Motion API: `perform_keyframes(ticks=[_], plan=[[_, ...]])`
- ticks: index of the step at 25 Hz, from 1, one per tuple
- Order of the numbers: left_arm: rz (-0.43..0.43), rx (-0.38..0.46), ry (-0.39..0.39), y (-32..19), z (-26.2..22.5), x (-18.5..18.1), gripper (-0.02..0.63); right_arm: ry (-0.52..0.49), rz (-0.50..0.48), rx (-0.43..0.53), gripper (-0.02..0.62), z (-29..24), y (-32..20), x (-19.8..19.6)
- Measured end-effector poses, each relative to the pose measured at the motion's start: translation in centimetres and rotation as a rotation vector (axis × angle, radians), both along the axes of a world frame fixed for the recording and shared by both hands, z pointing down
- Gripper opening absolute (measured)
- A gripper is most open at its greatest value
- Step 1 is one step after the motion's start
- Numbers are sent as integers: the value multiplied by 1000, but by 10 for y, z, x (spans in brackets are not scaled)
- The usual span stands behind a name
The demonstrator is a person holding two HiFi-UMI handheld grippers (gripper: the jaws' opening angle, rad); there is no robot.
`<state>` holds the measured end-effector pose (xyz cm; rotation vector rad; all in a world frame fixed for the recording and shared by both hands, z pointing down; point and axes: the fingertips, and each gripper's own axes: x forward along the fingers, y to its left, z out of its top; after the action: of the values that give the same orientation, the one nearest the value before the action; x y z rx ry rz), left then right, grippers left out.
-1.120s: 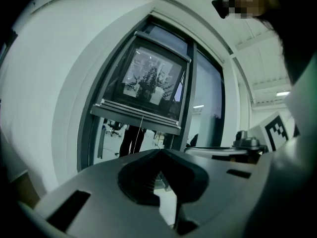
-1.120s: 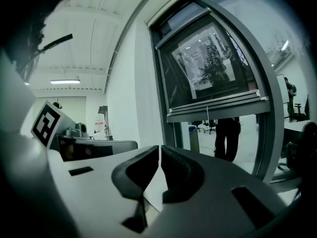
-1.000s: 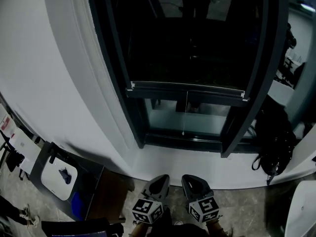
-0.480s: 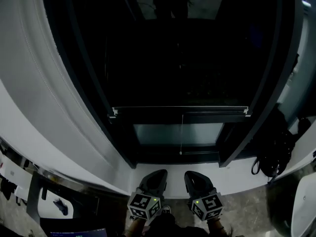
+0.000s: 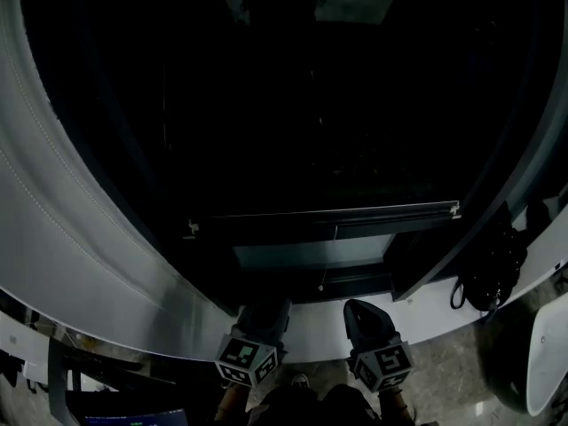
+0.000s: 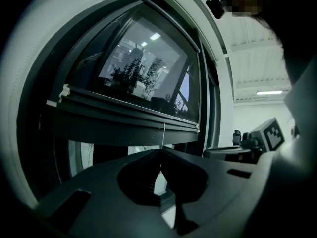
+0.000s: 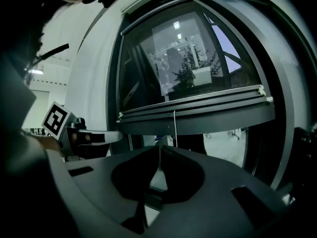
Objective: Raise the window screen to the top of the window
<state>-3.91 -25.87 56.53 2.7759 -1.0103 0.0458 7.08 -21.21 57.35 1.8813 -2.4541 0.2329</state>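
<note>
Fingers (image 6: 89,192) clamped together, empty, on left gripper (image 6: 161,151) and right gripper (image 7: 159,148). Both sit below screen bar (image 5: 324,218), near window (image 7: 188,58) bottom edge. Cord (image 5: 323,269) seemingly hangs free.

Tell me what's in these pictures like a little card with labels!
window: dark glass in a dark frame
screen bar: low down, near the window's bottom, not at the top
pull cord: hangs from the bar's middle, free
left gripper: below the bar, jaws together, holding nothing
right gripper: beside it, jaws together, holding nothing
black bag: on the floor, right of the window
</note>
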Motion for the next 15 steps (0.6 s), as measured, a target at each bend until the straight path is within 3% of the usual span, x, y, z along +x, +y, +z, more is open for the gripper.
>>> perform_keyframes(ticks=[4, 9, 12, 15], plan=[[9, 68, -78, -26, -12, -3, 2, 35, 17, -11, 23, -3, -11, 21], [-19, 244, -274, -62, -30, -18, 2, 87, 10, 22, 25, -28, -24, 54], [-37, 340, -366, -84, -50, -24, 2, 170, 1, -8, 25, -26, -31, 80], [-32, 374, -442, -98, -67, -24, 2, 296, -31, -3, 25, -37, -45, 95]])
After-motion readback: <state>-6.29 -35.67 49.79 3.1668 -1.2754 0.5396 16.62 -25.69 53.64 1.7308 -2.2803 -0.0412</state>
